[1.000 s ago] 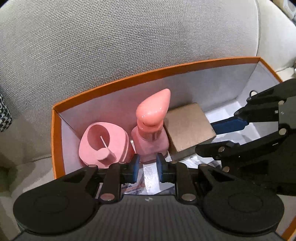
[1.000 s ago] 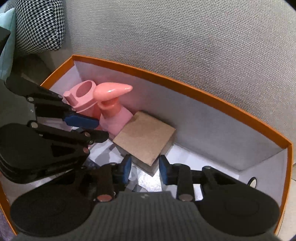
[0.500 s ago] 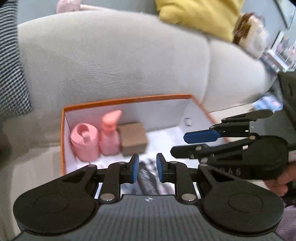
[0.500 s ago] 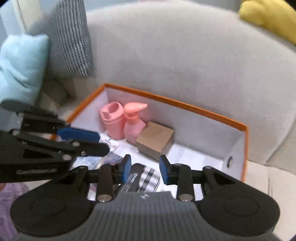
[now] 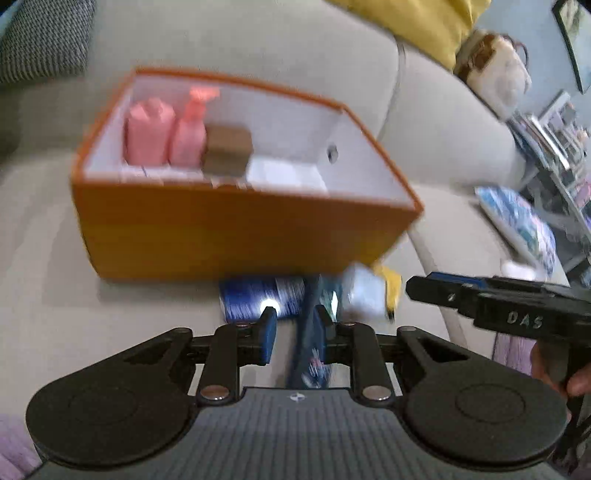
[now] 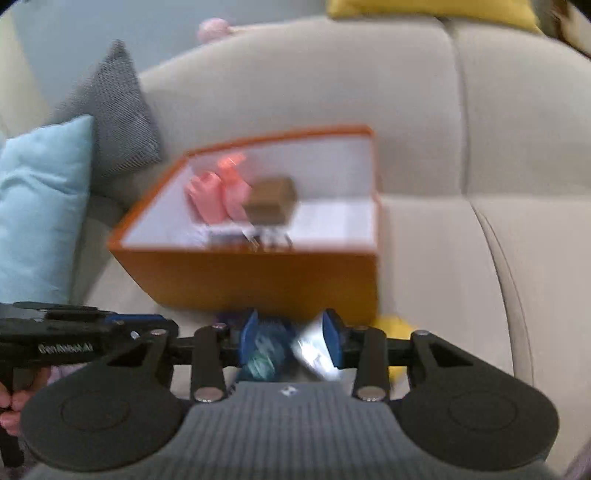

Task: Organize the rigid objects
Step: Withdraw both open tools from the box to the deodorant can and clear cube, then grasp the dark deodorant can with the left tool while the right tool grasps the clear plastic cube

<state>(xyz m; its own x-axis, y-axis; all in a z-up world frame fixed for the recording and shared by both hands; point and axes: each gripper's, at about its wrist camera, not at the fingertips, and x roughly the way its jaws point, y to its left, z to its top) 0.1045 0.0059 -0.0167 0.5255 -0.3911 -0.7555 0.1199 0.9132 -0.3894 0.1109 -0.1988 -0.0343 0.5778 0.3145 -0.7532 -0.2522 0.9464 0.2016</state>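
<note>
An orange box [image 5: 240, 236] [image 6: 258, 280] stands on the beige sofa seat. Inside, at its back left, stand a pink bottle [image 5: 149, 134] [image 6: 205, 197], a pink spray bottle [image 5: 192, 129] [image 6: 234, 184] and a brown box [image 5: 227, 149] [image 6: 271, 201]. In front of the orange box lie a blue packet [image 5: 255, 297], a white packet [image 5: 364, 291], a yellow thing [image 5: 393, 284] [image 6: 393, 326] and a dark blue packet [image 5: 310, 354]. My left gripper [image 5: 295, 332] hovers over them, jaws opening, nothing gripped. My right gripper [image 6: 291, 339] is opening too, above a teal packet [image 6: 266, 350] and a silver packet [image 6: 314, 350].
A houndstooth cushion [image 6: 118, 110] and a light blue cushion [image 6: 40, 206] lean at the sofa's left. A yellow cushion [image 5: 417, 22] and a bag [image 5: 495, 74] sit at the back right. A blue patterned item [image 5: 517, 225] lies right of the box.
Both grippers have pulled back out of the orange box and now hang over the loose packets in front of it. Both pairs of jaws stand a little wider.
</note>
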